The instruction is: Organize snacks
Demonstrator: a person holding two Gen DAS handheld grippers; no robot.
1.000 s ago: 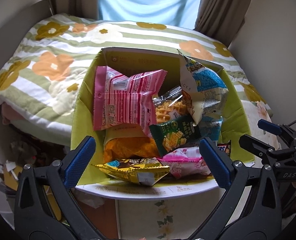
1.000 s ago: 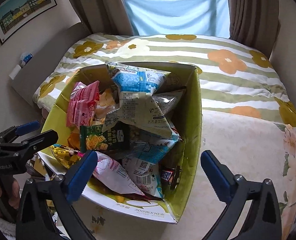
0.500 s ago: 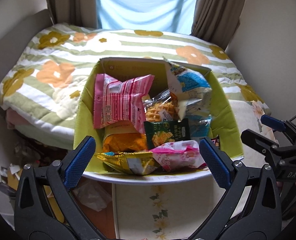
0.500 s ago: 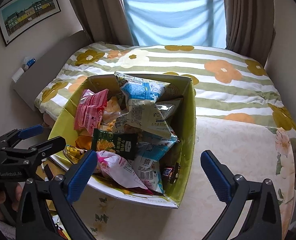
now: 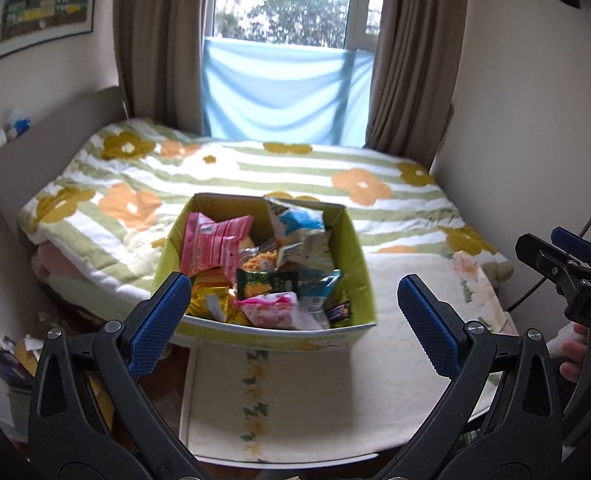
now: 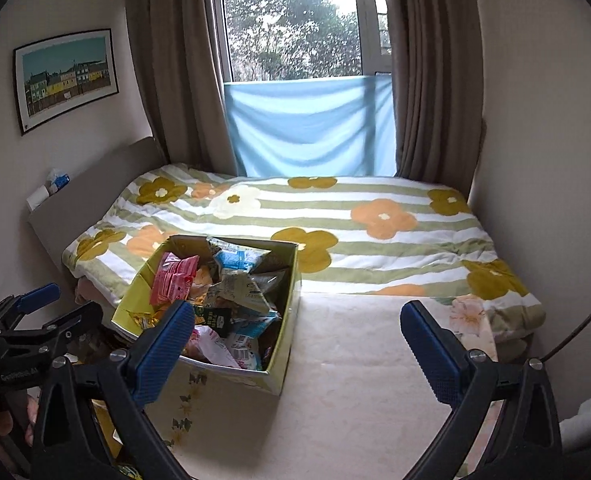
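Note:
A yellow-green cardboard box point(image 5: 361, 280) point(image 6: 291, 300) full of snack packets stands on a cream cloth-covered table. Inside lie a pink striped bag point(image 5: 211, 246) point(image 6: 173, 282), a blue-and-white bag point(image 5: 299, 228) point(image 6: 237, 260), a dark green packet point(image 5: 265, 282) and a pink packet point(image 5: 273, 310). My left gripper point(image 5: 295, 320) hangs open above the table's near side, short of the box, nothing between its blue pads. My right gripper point(image 6: 297, 352) is open too, back from the box and to its right. Each gripper shows at the edge of the other's view.
The table point(image 5: 335, 392) point(image 6: 355, 380) has bare cloth in front of and to the right of the box. Behind it is a bed with a flowered striped blanket point(image 6: 335, 216), a window with curtains, and walls close on both sides. Clutter lies on the floor at left point(image 5: 11, 352).
Both grippers have pulled back and up from the box, which now looks smaller and farther off. Both stay open and empty. The snacks in the box have not moved.

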